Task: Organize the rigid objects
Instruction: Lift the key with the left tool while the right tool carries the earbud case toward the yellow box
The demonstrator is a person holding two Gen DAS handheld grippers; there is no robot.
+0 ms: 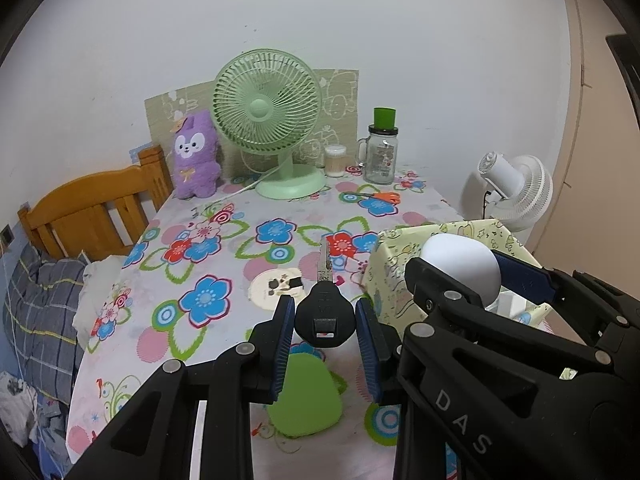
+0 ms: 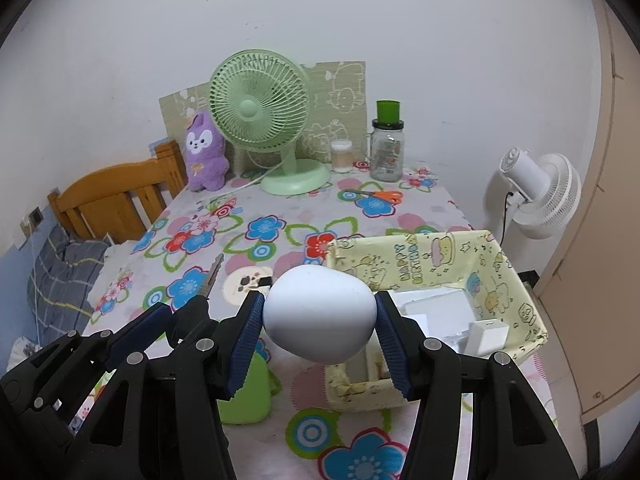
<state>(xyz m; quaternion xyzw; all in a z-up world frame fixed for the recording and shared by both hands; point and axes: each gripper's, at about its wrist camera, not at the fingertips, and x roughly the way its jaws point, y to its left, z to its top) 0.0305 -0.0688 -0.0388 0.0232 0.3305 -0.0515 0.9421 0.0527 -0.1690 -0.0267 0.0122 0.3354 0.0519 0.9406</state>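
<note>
Above the floral table (image 1: 224,240), left gripper (image 1: 325,320) pinches a key (image 1: 325,312), blade pointing away; right gripper (image 2: 320,316) clamps a white egg (image 2: 320,312) sideways at the box (image 2: 500,264) rim.

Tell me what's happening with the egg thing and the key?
A person is tidying a flowery table with two hand-held grippers. The left gripper is shut on a black-headed key, blade pointing away. The right gripper is shut on a white egg-shaped object, held up by the near corner of a yellow birthday-print box that already holds some white items. A green object lies on the table under the grippers. Neither thing has been put down yet.
</note>
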